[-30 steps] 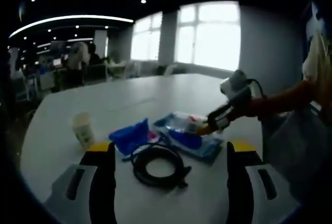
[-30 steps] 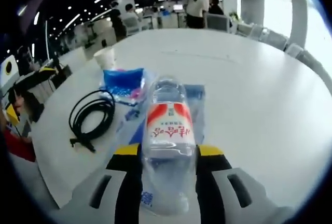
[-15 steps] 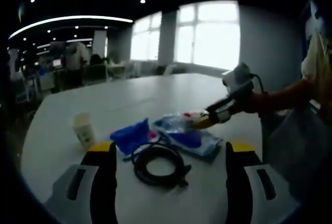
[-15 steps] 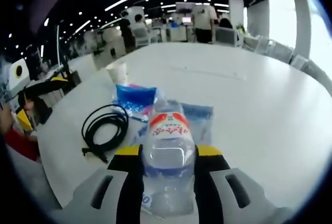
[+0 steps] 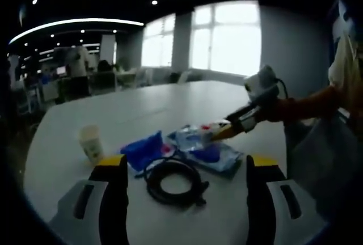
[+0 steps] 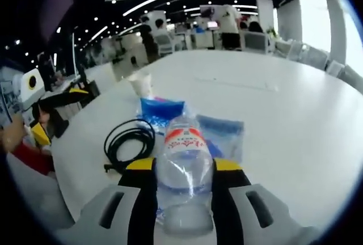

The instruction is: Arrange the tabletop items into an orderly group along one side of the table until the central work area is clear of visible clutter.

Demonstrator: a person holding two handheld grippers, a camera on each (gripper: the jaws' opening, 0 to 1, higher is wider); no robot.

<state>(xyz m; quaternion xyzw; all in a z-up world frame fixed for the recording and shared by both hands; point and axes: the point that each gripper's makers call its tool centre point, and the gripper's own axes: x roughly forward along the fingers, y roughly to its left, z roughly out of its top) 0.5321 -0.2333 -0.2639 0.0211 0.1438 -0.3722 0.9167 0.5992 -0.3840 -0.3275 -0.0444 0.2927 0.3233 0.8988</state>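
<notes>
Water bottle (image 6: pixel 182 160) sits clamped between the right gripper's (image 6: pixel 182 199) jaws, apparently raised just above the clear blue pouch (image 6: pixel 224 132), though the lift is hard to judge. Left gripper (image 5: pixel 184 168) is spread wide, holding nothing, over the coiled black cable (image 5: pixel 173 181). Cable, blue bag (image 5: pixel 142 148), pouch and paper cup (image 5: pixel 91 142) lie clustered mid-table (image 6: pixel 283 103). Judgement: early stage; nothing grouped along an edge yet.

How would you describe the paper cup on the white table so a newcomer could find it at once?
Start at the big white table and find the cluster of blue bags and the coiled black cable. The paper cup stands upright just beyond the cluster, apart from the blue bags. It is the only pale, upright thing standing alone.
</notes>
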